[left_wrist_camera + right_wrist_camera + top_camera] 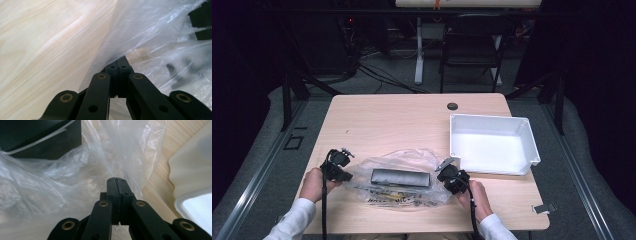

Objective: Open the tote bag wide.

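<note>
Now both grippers' fingers (119, 67) pinch the plastic bag (399, 172); ends opposite.

Table evenly lit from above, surroundings dark; close views bright, perhaps slightly soft near the tongs.

A box (400, 177) lies in the bag (412, 159), left of the tray (532, 145).

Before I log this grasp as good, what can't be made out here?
- Plastic bag print: too small in the high view.
- Dark block inside: cut off by the right gripper view's top edge.
- Film between the left gripper pads: hidden by the closed jaws.
</note>
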Tool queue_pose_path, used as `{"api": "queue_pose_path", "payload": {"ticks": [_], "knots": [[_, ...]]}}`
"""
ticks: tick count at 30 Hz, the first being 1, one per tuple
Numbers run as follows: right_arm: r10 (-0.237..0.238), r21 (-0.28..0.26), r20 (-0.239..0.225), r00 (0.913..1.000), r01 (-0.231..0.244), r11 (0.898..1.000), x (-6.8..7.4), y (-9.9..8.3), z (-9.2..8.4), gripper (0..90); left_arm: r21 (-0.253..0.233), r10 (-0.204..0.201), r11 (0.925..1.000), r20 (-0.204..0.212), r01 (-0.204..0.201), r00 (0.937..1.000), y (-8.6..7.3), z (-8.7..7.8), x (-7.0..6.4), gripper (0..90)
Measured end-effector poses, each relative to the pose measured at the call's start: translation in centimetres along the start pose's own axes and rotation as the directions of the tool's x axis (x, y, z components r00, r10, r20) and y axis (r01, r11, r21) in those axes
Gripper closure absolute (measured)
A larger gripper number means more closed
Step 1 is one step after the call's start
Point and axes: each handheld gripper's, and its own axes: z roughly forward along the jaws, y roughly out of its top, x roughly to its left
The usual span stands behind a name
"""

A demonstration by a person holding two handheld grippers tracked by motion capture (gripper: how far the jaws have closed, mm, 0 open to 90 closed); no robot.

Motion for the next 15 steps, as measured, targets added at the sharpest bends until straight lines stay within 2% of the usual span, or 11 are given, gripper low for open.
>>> {"api": "queue_pose_path", "payload": {"ticks": [2, 4, 5, 6, 8, 10, 11, 12, 14, 15], "knots": [[-0.027, 0.015, 0.030, 0.9992, 0.027, 1.000, 0.2, 0.2, 0.2, 90.0, -0.007, -0.007, 1.0000, 0.014, 0.007, 0.9999, -0.1, 0.0, 0.1, 90.0], [-0.034, 0.020, 0.054, 0.9980, 0.033, 0.999, 0.1, 0.3, 0.5, 89.3, 0.000, 0.000, 1.0000, 0.022, 0.000, 0.9998, 0.0, 0.1, -0.1, 89.5], [-0.035, 0.028, 0.052, 0.9980, 0.033, 0.999, 0.0, 0.3, 0.5, 82.5, 0.002, 0.012, 0.9999, 0.010, -0.012, 0.9999, 0.1, 0.0, -0.4, 87.4], [-0.034, 0.022, 0.044, 0.9985, 0.033, 0.999, -0.2, 0.3, 0.3, 77.0, -0.001, 0.021, 0.9998, 0.010, -0.021, 0.9997, 0.2, -0.2, -0.6, 82.8], [-0.012, -0.017, 0.007, 0.9999, 0.012, 1.000, -0.6, 0.3, -0.8, 61.9, -0.032, 0.020, 0.9993, 0.014, -0.020, 0.9997, 0.4, -1.0, -1.0, 65.5], [0.022, -0.077, -0.040, 0.9990, -0.025, 0.997, -1.3, 0.2, -2.8, 57.1, -0.077, 0.037, 0.9964, 0.009, -0.036, 0.9993, 0.7, -2.1, -1.6, 54.6], [0.032, -0.103, -0.042, 0.9986, -0.037, 0.994, -1.4, 0.2, -3.5, 54.1, -0.097, 0.042, 0.9945, 0.005, -0.041, 0.9991, 0.9, -2.8, -1.8, 49.8], [0.049, -0.132, -0.063, 0.9969, -0.057, 0.990, -1.7, 0.1, -4.7, 48.8, -0.115, 0.051, 0.9921, 0.003, -0.050, 0.9987, 1.0, -3.2, -2.0, 45.7], [0.060, -0.183, -0.100, 0.9931, -0.078, 0.980, -1.9, -0.1, -6.4, 45.5, -0.157, 0.043, 0.9868, 0.005, -0.041, 0.9991, 1.5, -4.1, -2.2, 41.7], [0.044, -0.209, -0.119, 0.9919, -0.068, 0.975, -1.6, -0.2, -7.4, 42.4, -0.169, 0.042, 0.9847, 0.006, -0.040, 0.9991, 1.7, -4.4, -2.2, 39.9]]}}
